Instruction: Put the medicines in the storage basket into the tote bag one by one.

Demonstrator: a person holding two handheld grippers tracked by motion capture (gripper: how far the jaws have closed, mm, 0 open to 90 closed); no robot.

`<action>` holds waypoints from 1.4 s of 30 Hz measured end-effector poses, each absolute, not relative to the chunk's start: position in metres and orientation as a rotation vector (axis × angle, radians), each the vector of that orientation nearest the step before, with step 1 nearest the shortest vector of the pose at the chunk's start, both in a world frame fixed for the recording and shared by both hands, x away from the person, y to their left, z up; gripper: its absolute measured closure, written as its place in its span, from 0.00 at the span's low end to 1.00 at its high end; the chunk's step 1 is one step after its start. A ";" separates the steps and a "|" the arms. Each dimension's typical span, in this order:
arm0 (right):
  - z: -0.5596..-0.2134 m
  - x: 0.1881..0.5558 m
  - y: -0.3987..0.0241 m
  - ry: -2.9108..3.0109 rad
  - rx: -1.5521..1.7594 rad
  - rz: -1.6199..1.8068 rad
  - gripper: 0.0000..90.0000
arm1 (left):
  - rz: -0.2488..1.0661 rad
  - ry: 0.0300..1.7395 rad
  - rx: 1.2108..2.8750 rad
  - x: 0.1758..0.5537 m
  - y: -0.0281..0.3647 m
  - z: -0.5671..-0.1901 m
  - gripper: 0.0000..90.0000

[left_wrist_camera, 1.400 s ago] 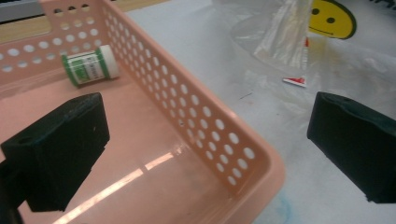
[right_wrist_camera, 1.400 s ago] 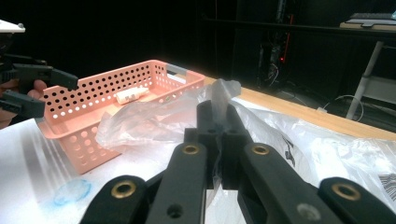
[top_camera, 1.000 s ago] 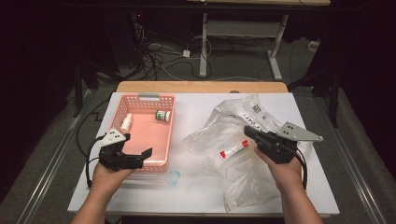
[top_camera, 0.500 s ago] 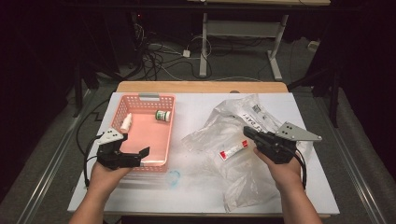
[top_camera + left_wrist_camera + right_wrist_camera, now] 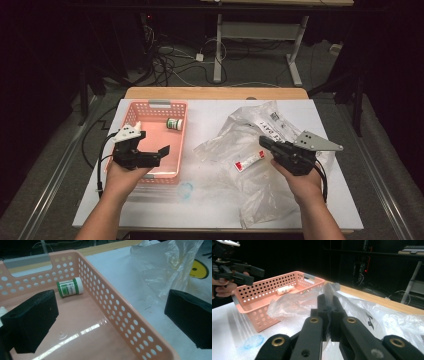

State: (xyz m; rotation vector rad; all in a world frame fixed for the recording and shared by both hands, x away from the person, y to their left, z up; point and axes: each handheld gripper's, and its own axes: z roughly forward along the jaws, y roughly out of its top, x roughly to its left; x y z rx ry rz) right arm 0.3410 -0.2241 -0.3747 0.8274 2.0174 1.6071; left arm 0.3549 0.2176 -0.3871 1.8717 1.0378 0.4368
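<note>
Two items already lie in the pink basket [image 5: 150, 145] at centre left of the high view: a green-labelled jar [image 5: 175, 123] and a white bottle [image 5: 136, 125]. The left gripper [image 5: 162, 152] hangs above it, jaws apart. Left gripper view: the jar [image 5: 70, 287] rests by the far wall. Right gripper view: the right gripper [image 5: 328, 306] is clamped on the clear plastic bag [image 5: 294, 303] at centre; judging by this, unpacking continues.

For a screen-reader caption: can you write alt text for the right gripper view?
The right claw, jaws shut, pinches a fold of clear plastic bag above a white table. Behind it stands a pink perforated basket holding a small white bottle, and the left claw hovers open at its near end.
</note>
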 end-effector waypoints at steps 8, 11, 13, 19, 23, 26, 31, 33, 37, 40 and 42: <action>-0.374 0.341 -0.224 2.014 0.826 1.594 1.00 | 0.421 1.078 1.877 0.388 0.210 -0.384 0.00; -0.375 0.341 -0.224 2.010 0.824 1.592 1.00 | 0.412 1.101 1.888 0.401 0.208 -0.385 0.00; -0.375 0.341 -0.225 2.009 0.825 1.592 1.00 | 0.412 1.112 1.896 0.409 0.207 -0.386 0.00; -0.374 0.341 -0.226 2.002 0.833 1.597 1.00 | 0.418 1.151 1.921 0.431 0.206 -0.390 0.00; -0.374 0.341 -0.226 2.003 0.833 1.599 1.00 | 0.417 1.180 1.930 0.444 0.206 -0.393 0.00; -0.374 0.340 -0.225 2.007 0.829 1.597 1.00 | 0.418 1.191 1.944 0.453 0.205 -0.397 0.00; -0.374 0.340 -0.226 2.003 0.828 1.603 1.00 | 0.406 1.220 1.968 0.469 0.205 -0.401 0.01; -0.373 0.340 -0.226 2.001 0.831 1.603 1.00 | 0.404 1.233 1.983 0.475 0.204 -0.402 0.01; -0.374 0.340 -0.225 2.001 0.829 1.608 1.00 | 0.386 1.262 1.990 0.486 0.203 -0.404 0.01; -0.374 0.340 -0.225 2.004 0.825 1.611 1.00 | 0.385 1.280 2.007 0.494 0.200 -0.407 0.02; -0.374 0.340 -0.225 2.005 0.831 1.614 1.00 | 0.377 1.300 2.026 0.500 0.199 -0.411 0.02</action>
